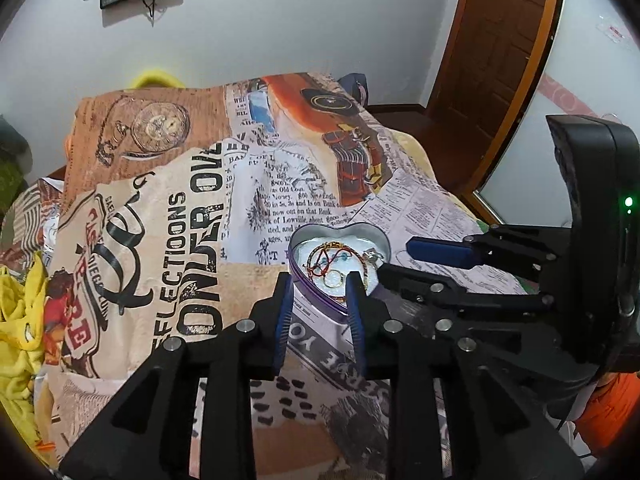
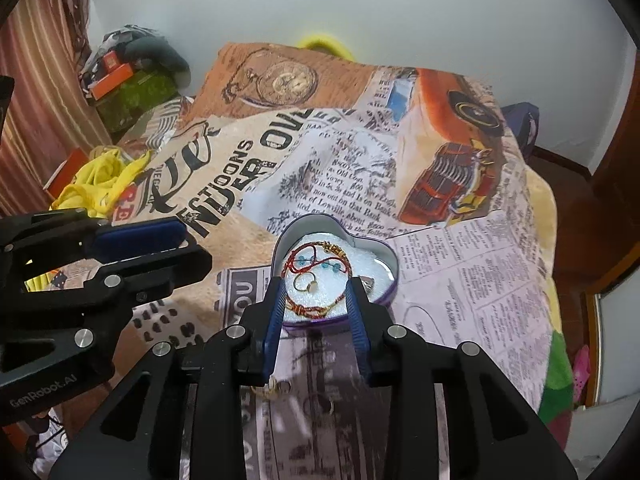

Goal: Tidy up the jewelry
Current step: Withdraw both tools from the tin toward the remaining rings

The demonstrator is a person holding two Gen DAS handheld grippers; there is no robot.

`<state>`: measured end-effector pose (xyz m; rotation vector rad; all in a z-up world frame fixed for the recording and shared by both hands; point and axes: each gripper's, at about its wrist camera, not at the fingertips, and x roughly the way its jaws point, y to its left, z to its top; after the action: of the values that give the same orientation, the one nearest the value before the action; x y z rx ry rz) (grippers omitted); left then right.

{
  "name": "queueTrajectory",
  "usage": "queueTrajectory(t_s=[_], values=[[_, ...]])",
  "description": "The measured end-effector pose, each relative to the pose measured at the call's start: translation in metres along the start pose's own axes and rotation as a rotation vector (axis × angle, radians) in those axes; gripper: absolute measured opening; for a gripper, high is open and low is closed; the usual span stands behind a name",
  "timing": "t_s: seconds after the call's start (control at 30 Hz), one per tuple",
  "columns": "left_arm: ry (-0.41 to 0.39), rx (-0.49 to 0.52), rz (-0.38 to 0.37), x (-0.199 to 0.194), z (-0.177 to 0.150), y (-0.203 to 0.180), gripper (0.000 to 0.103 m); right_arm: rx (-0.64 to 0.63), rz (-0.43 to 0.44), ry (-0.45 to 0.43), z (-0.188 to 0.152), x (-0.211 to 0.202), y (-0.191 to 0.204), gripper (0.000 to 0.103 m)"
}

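Over at the far left of the right wrist view there's a heap of yellow cloth (image 2: pixel 102 182) on the printed blanket (image 2: pixel 280 152), nothing to do with the job. Moving right, the left gripper (image 1: pixel 318 284) has its blue pads a little apart with nothing pinched between them, hanging just above the near rim of the heart-shaped tin (image 1: pixel 374 236). The tin sits open on the blanket roughly mid-frame, white foam inside, and on that foam you've got a red cord bracelet (image 2: pixel 316 264) with some blue beads, a gold ring (image 2: pixel 306 282) and something silvery tucked by the right wall that I can't make out. Right of that is the right gripper (image 2: pixel 316 290), jaws also slightly spread and empty, hovering over the front of the tin. In that same view there's what looks like another small gold piece (image 2: pixel 276 390) lying on the blanket under the gripper, close to the camera, outside the tin; too blurry to name. My guess is both tools just dropped stuff off, and the loose bit is next. If so: come straight down on it, pinch only the metal and not the fuzzy blanket, lift clear before moving over the rim, and don't snag the cord loop when letting go inside.
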<state>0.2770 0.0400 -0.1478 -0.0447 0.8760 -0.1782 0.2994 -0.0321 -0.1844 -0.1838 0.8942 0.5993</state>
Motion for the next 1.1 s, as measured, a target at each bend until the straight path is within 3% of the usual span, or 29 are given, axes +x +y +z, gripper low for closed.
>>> queueTrajectory(t_s=[0.17, 0.37, 0.6, 1.1], values=[[-0.014, 0.018, 0.014, -0.016, -0.005, -0.008, 0.045, 0.009, -0.019, -0.025, -0.007, -0.020, -0.002, 0.030], [-0.008, 0.015, 0.020, -0.027, -0.014, -0.015, 0.049, 0.028, -0.031, -0.049, -0.021, -0.038, -0.003, 0.042], [0.040, 0.025, 0.025, -0.021, -0.034, -0.020, 0.050, 0.045, -0.052, -0.040, -0.040, -0.043, -0.008, 0.042], [0.161, 0.016, -0.005, 0.016, -0.075, -0.015, 0.050, -0.016, -0.049, 0.102, -0.082, 0.004, -0.001, 0.042]])
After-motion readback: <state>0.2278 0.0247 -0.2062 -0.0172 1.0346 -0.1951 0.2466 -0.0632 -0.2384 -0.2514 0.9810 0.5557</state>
